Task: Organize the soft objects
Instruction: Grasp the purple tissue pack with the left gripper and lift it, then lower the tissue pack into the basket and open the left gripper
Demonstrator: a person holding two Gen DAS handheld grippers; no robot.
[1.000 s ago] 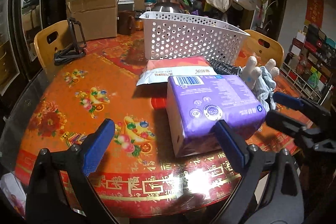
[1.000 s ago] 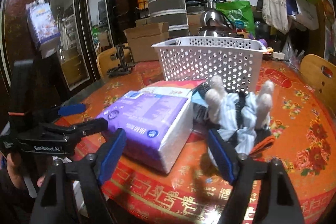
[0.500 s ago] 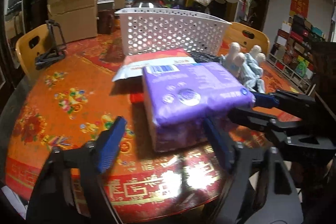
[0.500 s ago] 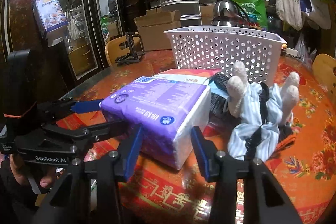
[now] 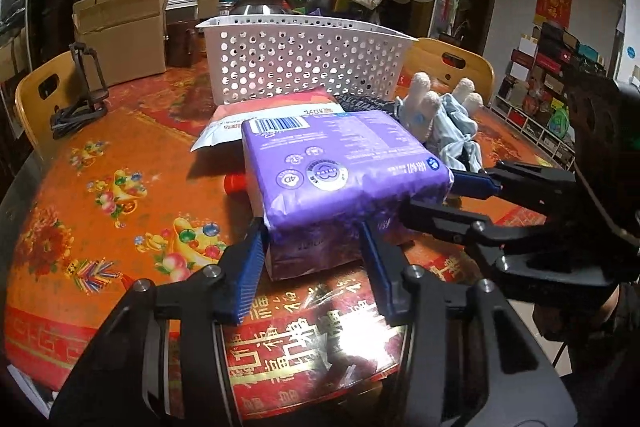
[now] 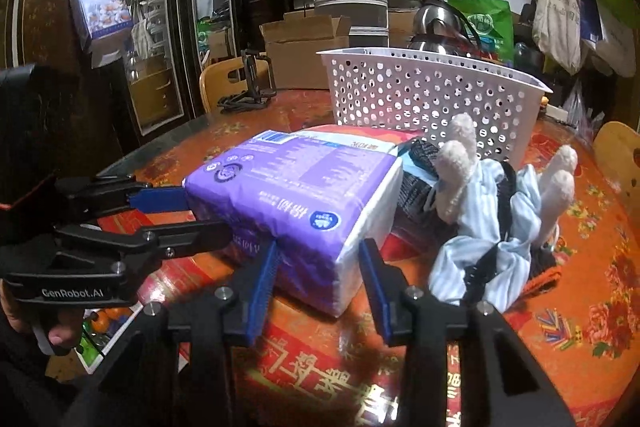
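Note:
A purple soft pack (image 5: 336, 163) lies on the red patterned table (image 5: 120, 155), partly on a red-and-white pack (image 5: 272, 107). My left gripper (image 5: 310, 231) has the purple pack's near end between its blue pads, which press on it as the jaws keep closing. My right gripper (image 6: 319, 245) grips the pack's (image 6: 292, 183) white-sided corner, jaws also closing. Each gripper shows in the other view: the right gripper (image 5: 436, 199) at the pack's right end, the left gripper (image 6: 200, 213) at its left end. A plush toy in pale blue cloth (image 6: 492, 195) lies beside the pack.
A white perforated basket (image 5: 304, 63) stands just behind the packs. A black mesh item (image 6: 416, 167) lies between pack and toy. A black folding stand (image 5: 84, 83) sits far left. Wooden chairs (image 5: 448, 63) ring the table; a cardboard box (image 5: 120, 31) and clutter fill the back.
Both grippers have closed from wide open onto the purple pack. The left one has come in around its near end, the right one around its corner.

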